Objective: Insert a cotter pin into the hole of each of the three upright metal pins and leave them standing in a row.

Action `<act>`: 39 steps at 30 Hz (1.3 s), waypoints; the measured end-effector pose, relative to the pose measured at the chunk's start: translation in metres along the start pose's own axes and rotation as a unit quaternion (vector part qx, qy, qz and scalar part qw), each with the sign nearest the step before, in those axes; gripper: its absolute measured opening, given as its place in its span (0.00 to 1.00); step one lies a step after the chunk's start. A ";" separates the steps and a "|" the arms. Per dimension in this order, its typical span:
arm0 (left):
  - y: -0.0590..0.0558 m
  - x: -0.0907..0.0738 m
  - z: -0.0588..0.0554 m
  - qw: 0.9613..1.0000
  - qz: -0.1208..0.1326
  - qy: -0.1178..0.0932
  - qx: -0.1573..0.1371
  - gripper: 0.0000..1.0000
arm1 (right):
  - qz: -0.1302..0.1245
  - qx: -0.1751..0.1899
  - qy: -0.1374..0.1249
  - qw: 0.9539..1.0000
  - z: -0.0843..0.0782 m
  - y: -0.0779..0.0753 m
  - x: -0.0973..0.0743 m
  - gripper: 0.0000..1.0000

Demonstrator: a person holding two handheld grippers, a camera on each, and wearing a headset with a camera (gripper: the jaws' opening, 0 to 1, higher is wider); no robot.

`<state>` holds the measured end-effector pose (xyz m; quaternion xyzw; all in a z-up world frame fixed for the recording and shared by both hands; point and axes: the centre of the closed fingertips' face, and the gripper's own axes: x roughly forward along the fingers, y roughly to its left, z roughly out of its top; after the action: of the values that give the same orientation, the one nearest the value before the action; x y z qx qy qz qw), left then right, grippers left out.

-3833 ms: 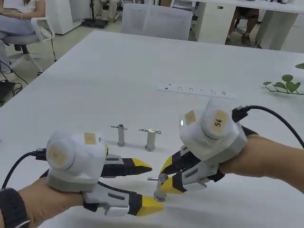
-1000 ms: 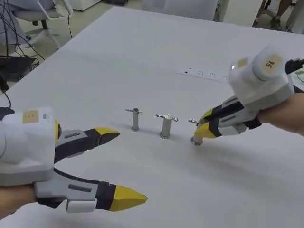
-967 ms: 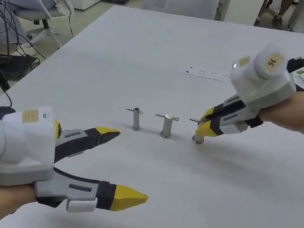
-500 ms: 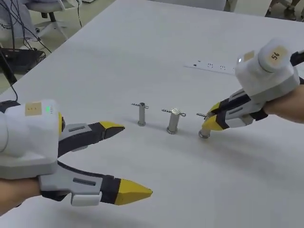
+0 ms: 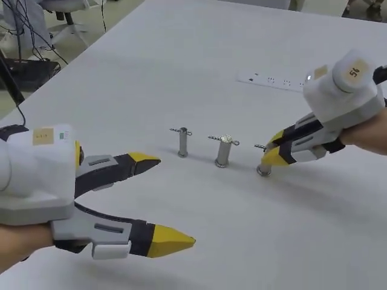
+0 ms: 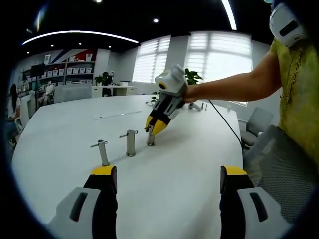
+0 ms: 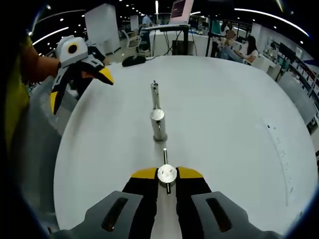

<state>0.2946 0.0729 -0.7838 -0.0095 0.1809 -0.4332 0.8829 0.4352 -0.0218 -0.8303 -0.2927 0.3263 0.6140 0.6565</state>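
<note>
Lower left, nearest: left tongs (image 5: 173, 201), spread wide and empty, over the white surface (image 5: 199, 254). Mid-frame, standing in a row: left-end pin (image 5: 183, 142) and middle pin (image 5: 224, 151), each with a crosswise cotter pin (image 5: 179, 130); right-end pin (image 5: 263, 171), its upper part hidden by the right tongs (image 5: 272, 149) clamped on it. Upper right, farthest: power strip (image 5: 272, 80), sockets indistinct.

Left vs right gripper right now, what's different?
Left gripper has its jaws spread wide and holds nothing; right gripper has its jaws closed on the end pin. Left is far from that pin; right is on it. Both have yellow-tipped jaws.
</note>
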 end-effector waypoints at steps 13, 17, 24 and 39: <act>0.001 0.000 -0.001 1.000 0.000 0.002 -0.002 0.84 | 0.014 -0.021 -0.004 1.000 0.000 0.002 -0.001 0.14; 0.002 -0.001 -0.001 1.000 0.001 0.001 -0.001 0.84 | 0.014 -0.020 -0.003 1.000 -0.001 0.002 -0.001 0.15; 0.002 0.000 0.000 1.000 0.002 0.001 -0.004 0.84 | 0.013 -0.015 -0.006 1.000 -0.001 0.003 -0.002 0.26; 0.009 -0.009 0.014 1.000 0.015 -0.010 -0.003 0.91 | -0.066 0.044 -0.091 0.993 -0.001 0.007 -0.067 0.37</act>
<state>0.3015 0.0835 -0.7692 -0.0137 0.1737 -0.4196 0.8908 0.4257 -0.0633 -0.7785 -0.2271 0.2721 0.5782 0.7349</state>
